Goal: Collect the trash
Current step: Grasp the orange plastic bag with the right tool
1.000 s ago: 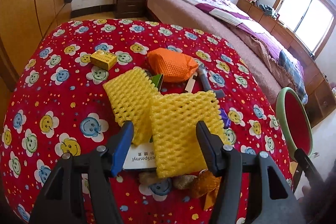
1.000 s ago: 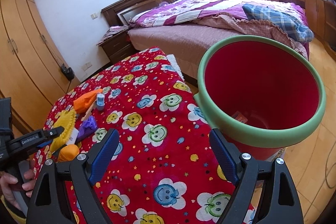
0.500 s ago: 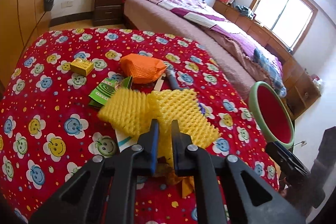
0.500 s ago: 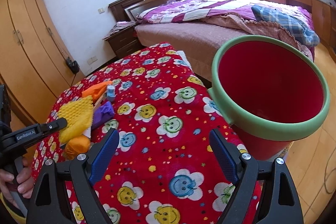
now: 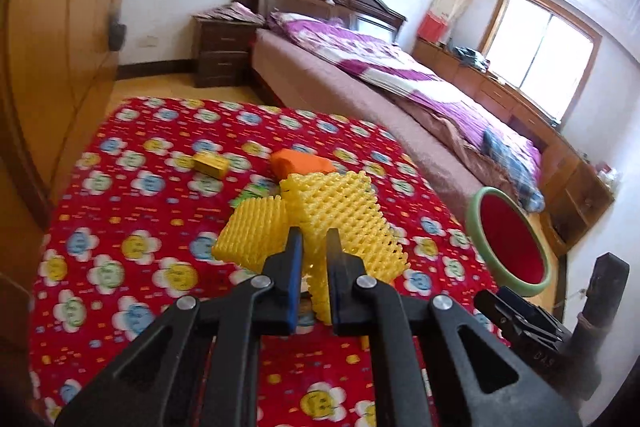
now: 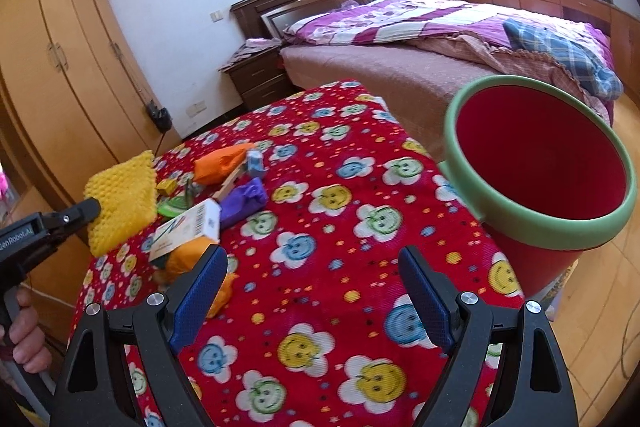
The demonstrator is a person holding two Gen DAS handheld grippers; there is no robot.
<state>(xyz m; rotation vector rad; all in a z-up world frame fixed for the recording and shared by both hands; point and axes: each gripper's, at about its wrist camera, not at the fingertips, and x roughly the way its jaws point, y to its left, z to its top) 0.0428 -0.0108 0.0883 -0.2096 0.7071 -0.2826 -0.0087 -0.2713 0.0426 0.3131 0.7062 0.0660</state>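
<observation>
My left gripper (image 5: 313,241) is shut on the yellow foam net (image 5: 336,215) and holds it up off the red flowered tablecloth (image 5: 132,239). The right wrist view shows that same yellow foam net (image 6: 122,199) hanging from the left gripper (image 6: 94,207) at the left. My right gripper (image 6: 312,267) stands open over the cloth with nothing between its fingers. The red bin with a green rim (image 6: 536,163) stands just past the table's right edge, also seen as the bin (image 5: 510,239) in the left wrist view.
More trash lies on the cloth: an orange bag (image 6: 220,167), a purple wrapper (image 6: 244,201), a white carton (image 6: 188,227), a small yellow box (image 5: 210,163) and green packet (image 5: 250,193). A bed (image 6: 420,39) and nightstand (image 5: 222,51) stand beyond; wardrobes (image 6: 60,75) on the left.
The left gripper closed on the yellow foam net and lifted it off the cloth, uncovering the white carton. The right gripper drifted a little, still open.
</observation>
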